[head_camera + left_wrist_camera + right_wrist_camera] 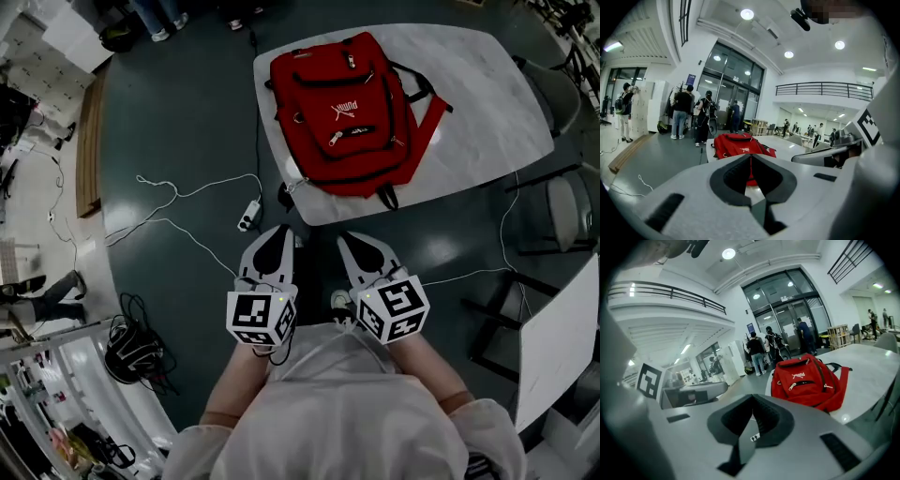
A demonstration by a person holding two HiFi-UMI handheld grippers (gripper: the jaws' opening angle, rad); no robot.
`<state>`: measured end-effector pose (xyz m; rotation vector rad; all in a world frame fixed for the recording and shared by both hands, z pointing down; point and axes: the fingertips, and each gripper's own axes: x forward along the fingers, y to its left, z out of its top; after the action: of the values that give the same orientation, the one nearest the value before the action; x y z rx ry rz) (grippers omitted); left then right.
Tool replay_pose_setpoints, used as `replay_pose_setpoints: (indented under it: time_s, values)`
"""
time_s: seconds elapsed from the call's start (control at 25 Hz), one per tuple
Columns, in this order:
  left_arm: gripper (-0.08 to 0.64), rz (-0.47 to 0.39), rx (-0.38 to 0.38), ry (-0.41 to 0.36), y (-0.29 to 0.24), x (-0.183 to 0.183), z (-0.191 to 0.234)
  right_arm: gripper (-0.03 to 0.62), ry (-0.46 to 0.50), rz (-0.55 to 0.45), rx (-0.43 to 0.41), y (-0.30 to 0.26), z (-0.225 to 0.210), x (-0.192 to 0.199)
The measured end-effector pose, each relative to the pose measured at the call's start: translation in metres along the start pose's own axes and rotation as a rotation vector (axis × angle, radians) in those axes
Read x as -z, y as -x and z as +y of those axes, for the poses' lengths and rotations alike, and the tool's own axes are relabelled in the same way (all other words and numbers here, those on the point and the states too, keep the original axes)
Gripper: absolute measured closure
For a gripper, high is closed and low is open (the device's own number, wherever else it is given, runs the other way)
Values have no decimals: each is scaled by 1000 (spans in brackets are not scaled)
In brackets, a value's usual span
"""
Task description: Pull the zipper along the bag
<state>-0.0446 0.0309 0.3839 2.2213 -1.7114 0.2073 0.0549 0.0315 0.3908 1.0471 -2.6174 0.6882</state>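
On the far table (497, 112) lies the red backpack (347, 112), well apart from left gripper (277, 231) and right gripper (351, 240), both closed and empty. Risk: unbraced, the bag may slide when its zipper (335, 140) is pulled.

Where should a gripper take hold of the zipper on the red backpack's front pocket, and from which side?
Probably the pale pull tab at the left end, in the head view, of the front pocket zipper. The backpack lies front up on the table, so coming from above and pinching the tab's flat faces looks best. The left gripper and right gripper are shut, short of the table.
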Motion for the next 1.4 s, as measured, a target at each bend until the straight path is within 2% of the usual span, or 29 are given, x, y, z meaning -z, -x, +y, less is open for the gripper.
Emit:
replay_pose_setpoints:
  time_s: [0.4, 0.56, 0.68, 0.84, 1.08, 1.32, 1.4]
  values:
    - [537, 71, 250, -61, -108, -38, 65, 566, -55, -31, 191, -95, -31, -50]
    - [537, 128, 296, -104, -131, -39, 101, 565, -119, -2, 263, -123, -40, -47]
    - [537, 170, 327, -107, -143, -31, 112, 566, -139, 57, 306, -132, -50, -33]
    - [537, 239, 345, -90, -153, -4, 116, 566, -156, 167, 323, -147, -70, -4]
    - [537, 353, 324, -60, -165, 50, 117, 566, -153, 330, 301, -171, -98, 42]
    - [537, 434, 292, -43, -171, 94, 111, 566, -134, 432, 261, -184, -121, 72]
    - [535, 465, 306, -37, -169, 108, 105, 566, -125, 457, 241, -188, -123, 80]
